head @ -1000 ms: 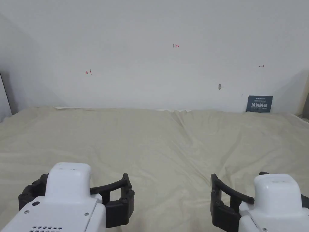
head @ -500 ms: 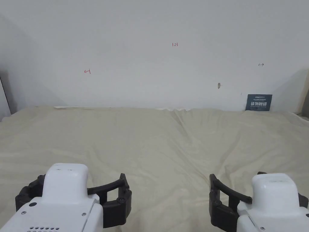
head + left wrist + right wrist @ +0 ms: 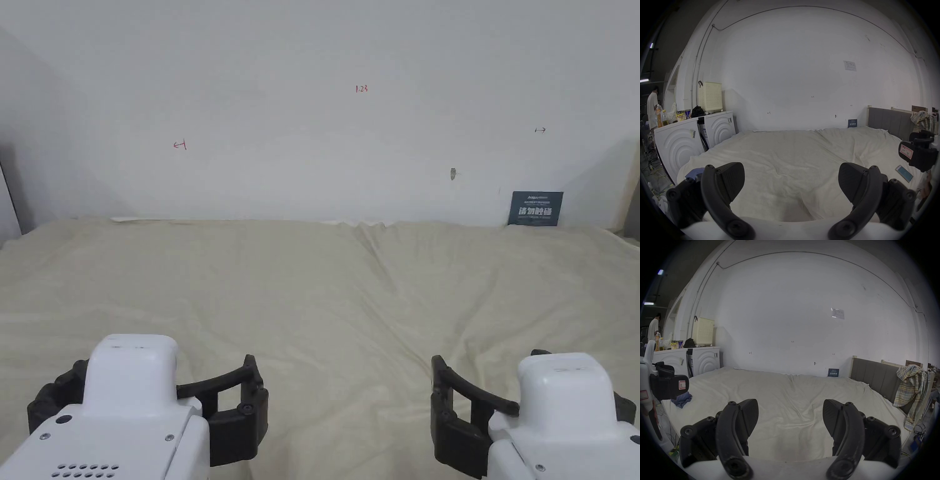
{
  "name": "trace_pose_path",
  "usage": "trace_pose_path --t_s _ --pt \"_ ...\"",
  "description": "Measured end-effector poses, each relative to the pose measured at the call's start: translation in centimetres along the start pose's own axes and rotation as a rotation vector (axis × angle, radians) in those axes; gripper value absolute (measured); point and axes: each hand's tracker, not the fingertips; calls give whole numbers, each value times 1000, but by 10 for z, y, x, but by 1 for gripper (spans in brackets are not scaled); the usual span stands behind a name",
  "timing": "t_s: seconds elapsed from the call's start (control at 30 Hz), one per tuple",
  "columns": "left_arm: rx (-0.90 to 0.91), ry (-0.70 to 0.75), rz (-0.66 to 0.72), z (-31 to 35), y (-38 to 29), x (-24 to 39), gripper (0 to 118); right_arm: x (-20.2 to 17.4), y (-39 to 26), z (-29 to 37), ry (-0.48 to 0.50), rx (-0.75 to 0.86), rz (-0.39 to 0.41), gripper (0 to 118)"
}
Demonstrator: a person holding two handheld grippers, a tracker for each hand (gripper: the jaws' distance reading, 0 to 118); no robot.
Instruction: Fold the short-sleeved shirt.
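Loosely crumpled blue shirt (image 3: 682, 400), wrinkled cream sheet (image 3: 325, 294)

A crumpled cloth (image 3: 681, 400) is lying at the bed's (image 3: 786, 394) left edge, a phone (image 3: 904, 173) near its right edge.

In the head view the lower frame edge cuts off the left gripper (image 3: 147, 400) and right gripper (image 3: 531, 406); in the right gripper view, the left gripper partly covers a crumpled blue garment (image 3: 682, 400).
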Motion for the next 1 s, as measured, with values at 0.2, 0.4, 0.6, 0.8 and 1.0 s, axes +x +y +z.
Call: trace_pose_path --t_s 0.2,0.4,0.6,0.8,1.0 --pt "-2 3 -4 -1 -1 0 115 -1 -1 -1 1 -5 9 84" --pt "-1 4 -6 -1 -1 -1 115 -1 -1 -2 3 -7 9 84" --pt "-1 5 -8 -2 0 -2 115 -2 1 -2 4 -1 10 84" --pt "-4 5 -8 -2 0 -2 115 0 4 -2 25 -14 -44 84" --pt "-2 6 -6 -2 0 -2 115 -2 6 0 28 -36 -9 85"
